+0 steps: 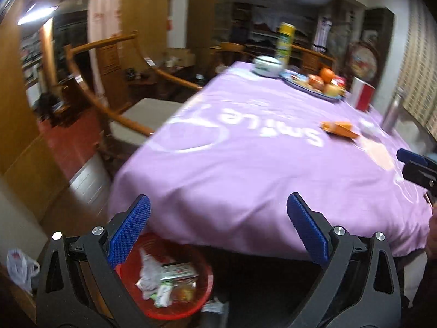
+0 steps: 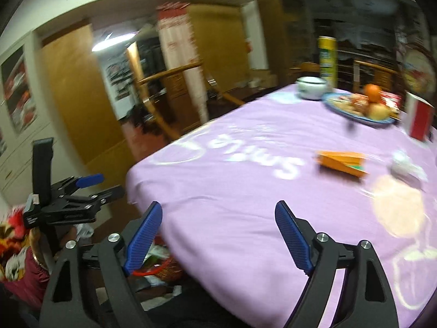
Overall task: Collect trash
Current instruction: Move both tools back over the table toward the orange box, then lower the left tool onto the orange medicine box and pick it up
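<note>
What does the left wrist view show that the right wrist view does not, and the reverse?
Only the left wrist view: the inside of the red bin with wrappers, a white plastic bag on the floor, and a metal flask.

Only the right wrist view: the whole left gripper from the side, and a patterned sleeve.

Both: the purple tablecloth, orange packet, crumpled tissue, fruit plate, yellow can.

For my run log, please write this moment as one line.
left gripper: open, empty | right gripper: open, empty | red basket: holds trash | orange carton, white wad: on table
</note>
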Tool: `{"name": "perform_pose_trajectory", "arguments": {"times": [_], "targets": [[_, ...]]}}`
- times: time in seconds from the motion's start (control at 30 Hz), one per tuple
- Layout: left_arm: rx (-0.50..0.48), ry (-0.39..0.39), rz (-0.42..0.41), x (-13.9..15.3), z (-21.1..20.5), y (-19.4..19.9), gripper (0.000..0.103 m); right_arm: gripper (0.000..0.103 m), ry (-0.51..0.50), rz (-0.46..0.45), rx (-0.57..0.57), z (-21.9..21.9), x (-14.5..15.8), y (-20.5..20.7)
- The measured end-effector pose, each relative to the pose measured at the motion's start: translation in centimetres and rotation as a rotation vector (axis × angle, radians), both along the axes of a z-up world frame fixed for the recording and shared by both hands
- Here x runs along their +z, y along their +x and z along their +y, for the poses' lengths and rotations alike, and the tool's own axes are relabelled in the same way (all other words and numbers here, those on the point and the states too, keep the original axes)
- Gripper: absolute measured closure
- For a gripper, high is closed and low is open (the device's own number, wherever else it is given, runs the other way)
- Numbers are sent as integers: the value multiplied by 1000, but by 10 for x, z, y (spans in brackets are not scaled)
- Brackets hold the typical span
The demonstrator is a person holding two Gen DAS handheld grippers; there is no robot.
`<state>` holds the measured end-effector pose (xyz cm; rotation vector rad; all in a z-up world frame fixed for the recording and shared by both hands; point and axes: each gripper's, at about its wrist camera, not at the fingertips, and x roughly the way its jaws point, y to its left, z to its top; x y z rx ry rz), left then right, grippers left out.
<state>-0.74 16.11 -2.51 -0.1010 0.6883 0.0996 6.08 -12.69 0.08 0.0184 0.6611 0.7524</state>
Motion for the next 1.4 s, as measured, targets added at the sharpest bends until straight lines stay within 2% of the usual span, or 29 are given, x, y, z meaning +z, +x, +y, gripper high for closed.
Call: {"name": "perform_pose_trajectory", "arguments": {"times": [0.2,0.3,0.5,0.7,0.93,1.1,1.2,1.3,1.4], "targets": [[-136,47,39,-1,-66,57,7,18,-20,32,-169,-68,-24,38],[-217,71,62,-4,-103,100,7,18,-36,53,-251,-96,-36,63],[-373,154,55,-4,-168,175,7,18,-50,93,-399,-144,-58,114],[-542,210,22,-3,-217,235,7,18,-7,134,-463,-174,-72,147],[-681,248,48,-20,-253,286,7,16,57,176,-509,-196,-86,161],[-778,241,68,-32,-266,301,7,12,33,158,-512,-192,-86,161],[-797,225,75,-36,-270,309,7,12,12,161,-486,-187,-87,160],[-805,158,124,-44,-267,323,7,12,23,184,-486,-187,-89,162],[-810,75,224,-58,-262,335,6,12,25,200,-481,-186,-91,164]]}}
